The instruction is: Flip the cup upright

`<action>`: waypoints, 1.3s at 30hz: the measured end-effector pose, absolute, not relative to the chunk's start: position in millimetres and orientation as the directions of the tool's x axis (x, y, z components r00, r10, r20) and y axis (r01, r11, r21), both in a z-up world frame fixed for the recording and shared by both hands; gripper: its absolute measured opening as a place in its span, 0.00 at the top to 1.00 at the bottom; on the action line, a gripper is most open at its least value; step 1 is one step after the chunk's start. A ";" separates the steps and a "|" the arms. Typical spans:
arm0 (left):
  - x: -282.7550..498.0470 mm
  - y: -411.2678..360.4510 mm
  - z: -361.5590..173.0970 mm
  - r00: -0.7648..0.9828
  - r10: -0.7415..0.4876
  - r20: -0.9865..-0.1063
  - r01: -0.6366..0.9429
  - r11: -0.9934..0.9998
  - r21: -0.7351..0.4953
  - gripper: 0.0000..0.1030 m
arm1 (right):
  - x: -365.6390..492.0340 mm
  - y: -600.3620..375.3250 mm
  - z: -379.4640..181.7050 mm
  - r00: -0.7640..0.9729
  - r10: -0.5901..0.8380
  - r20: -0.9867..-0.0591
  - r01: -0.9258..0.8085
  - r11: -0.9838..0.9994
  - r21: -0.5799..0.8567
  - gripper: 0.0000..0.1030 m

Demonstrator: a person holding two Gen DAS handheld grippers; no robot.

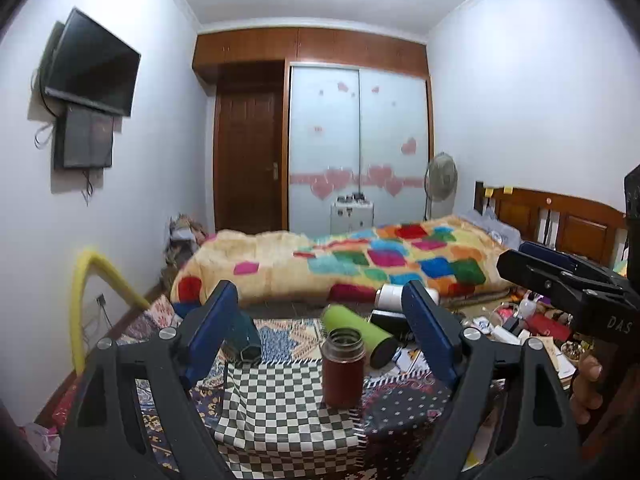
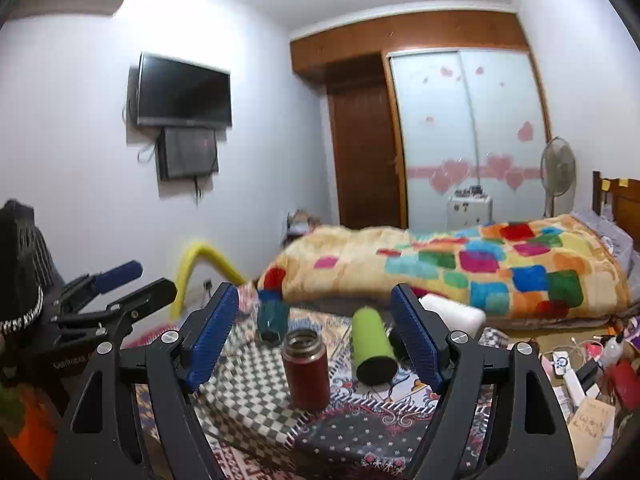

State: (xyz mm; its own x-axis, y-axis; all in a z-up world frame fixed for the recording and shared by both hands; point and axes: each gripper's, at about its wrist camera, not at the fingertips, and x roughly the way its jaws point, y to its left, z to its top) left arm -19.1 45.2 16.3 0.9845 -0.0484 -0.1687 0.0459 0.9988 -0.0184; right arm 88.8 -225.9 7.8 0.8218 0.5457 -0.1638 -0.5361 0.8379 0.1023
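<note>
Both grippers wide apart, holding nothing, over patchwork cloth (image 1: 280, 408).

Left gripper (image 1: 320, 336) and right gripper (image 2: 316, 336) spread open w/ red cup (image 1: 343, 368) standing upright, mouth up, betw. fingers. Green cup (image 1: 358, 334) lying on side just behind red cup; teal cup (image 2: 273, 318) further back-left of it, mouth down.

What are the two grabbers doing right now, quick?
Left gripper: open, holding nothing.
Right gripper: open, holding nothing.
</note>
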 end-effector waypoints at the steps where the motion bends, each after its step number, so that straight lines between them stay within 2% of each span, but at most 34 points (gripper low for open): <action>1: -25.0 43.1 19.1 0.986 -0.046 -0.157 0.044 0.999 -0.017 0.17 | 84.0 -228.5 9.1 0.827 0.541 -0.152 -0.530 0.841 0.106 0.26; 4: -45.4 38.3 26.5 0.992 -0.046 -0.116 0.043 0.999 -0.028 0.11 | 73.6 -234.1 11.3 0.834 0.537 -0.128 -0.524 0.843 0.125 0.24; 9: -66.8 31.5 30.1 0.998 -0.006 -0.066 0.005 1.000 -0.013 0.04 | 58.8 -238.7 9.4 0.857 0.506 -0.099 -0.493 0.860 0.129 0.10; 11: -72.0 29.7 30.1 0.998 0.003 -0.060 -0.003 1.000 -0.012 0.01 | 53.7 -239.8 7.6 0.864 0.494 -0.093 -0.482 0.867 0.129 0.01; 12: -72.3 29.0 30.1 0.998 0.007 -0.058 -0.007 1.000 -0.010 0.01 | 50.8 -240.7 6.9 0.870 0.485 -0.088 -0.473 0.872 0.128 0.00; 39: -71.8 22.7 18.0 0.998 0.030 -0.058 -0.031 0.999 -0.009 0.00 | 37.3 -244.8 -3.1 0.896 0.435 -0.088 -0.428 0.900 0.090 0.00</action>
State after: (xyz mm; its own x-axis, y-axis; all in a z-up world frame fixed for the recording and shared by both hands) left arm -71.8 22.7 17.9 0.9979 0.0303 -0.0580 -0.0309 0.9995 -0.0088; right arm 37.3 -244.8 -3.1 0.8962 0.4348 -0.0879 -0.4276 0.8995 0.0899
